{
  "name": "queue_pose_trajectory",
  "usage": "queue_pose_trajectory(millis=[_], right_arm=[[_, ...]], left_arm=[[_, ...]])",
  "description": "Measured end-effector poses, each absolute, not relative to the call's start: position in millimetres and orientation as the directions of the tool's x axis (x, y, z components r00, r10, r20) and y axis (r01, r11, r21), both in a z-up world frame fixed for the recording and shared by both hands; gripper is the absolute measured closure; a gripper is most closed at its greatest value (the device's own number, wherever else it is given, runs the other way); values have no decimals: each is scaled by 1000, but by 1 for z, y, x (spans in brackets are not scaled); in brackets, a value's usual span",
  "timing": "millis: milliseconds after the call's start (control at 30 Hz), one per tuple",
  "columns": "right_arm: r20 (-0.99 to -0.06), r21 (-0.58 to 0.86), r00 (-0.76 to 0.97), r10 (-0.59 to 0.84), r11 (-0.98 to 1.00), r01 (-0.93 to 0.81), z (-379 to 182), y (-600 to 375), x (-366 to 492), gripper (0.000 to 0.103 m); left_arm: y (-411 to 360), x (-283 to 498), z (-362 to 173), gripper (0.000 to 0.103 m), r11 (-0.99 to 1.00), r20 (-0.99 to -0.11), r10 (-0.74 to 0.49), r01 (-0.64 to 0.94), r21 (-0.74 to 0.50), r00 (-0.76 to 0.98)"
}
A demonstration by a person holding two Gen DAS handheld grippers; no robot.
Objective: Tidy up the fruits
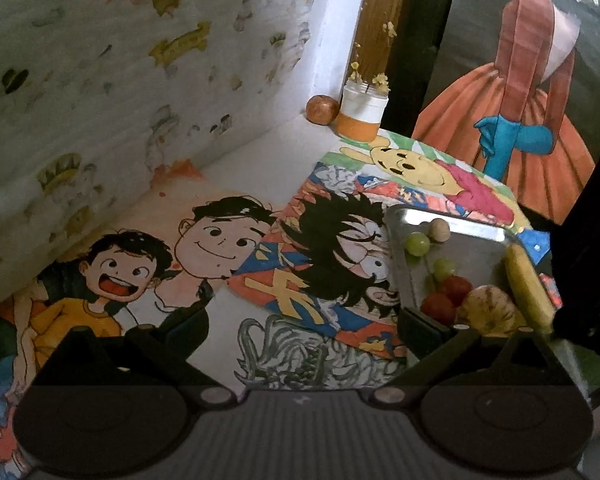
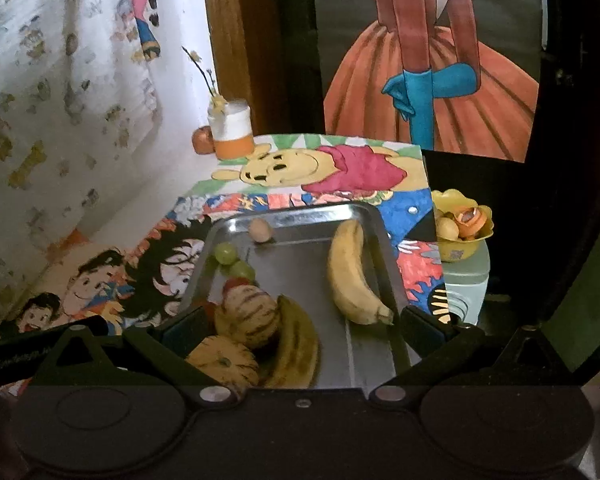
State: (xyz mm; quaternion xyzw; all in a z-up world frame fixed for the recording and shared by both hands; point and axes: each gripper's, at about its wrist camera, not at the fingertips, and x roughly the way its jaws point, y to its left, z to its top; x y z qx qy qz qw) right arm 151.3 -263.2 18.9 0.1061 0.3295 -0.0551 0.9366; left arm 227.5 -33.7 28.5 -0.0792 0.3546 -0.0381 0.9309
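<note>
A metal tray (image 2: 296,216) lies on the cartoon-covered table and also shows in the left wrist view (image 1: 452,220). It holds a banana (image 2: 350,276), a second banana (image 2: 296,344), two striped yellow gourds (image 2: 248,314), two green grapes (image 2: 226,252), red fruits (image 1: 454,288) and a small tan ball (image 2: 260,230). My right gripper (image 2: 304,328) is open and empty, low over the tray's near end. My left gripper (image 1: 304,324) is open and empty over the drawings, left of the tray.
A yellow bowl (image 2: 462,236) with small fruits stands on a pale box right of the table. A jar (image 1: 362,114) with yellow flowers and a brown round fruit (image 1: 322,109) stand at the far corner. A patterned cloth wall (image 1: 100,80) runs along the left.
</note>
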Motion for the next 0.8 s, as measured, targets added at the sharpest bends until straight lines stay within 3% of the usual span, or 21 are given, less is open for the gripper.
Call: queue_pose_trajectory(millis=[200,600,800], right_arm=[[-589,120,806,-58,980,158,20,-256,127,1],[-464,157,886,21,986,59,13,-258,68,1],[-398,231,910,118,973,-26,28,-263,18,1]], left_arm=[[-30,212,36,0,980,-600,-158,52,-191,784],[-21,165,37,0,975,-552,-158,42,-218,818],[-26,110,53,0,989,-501,-42,-34,-141,864]])
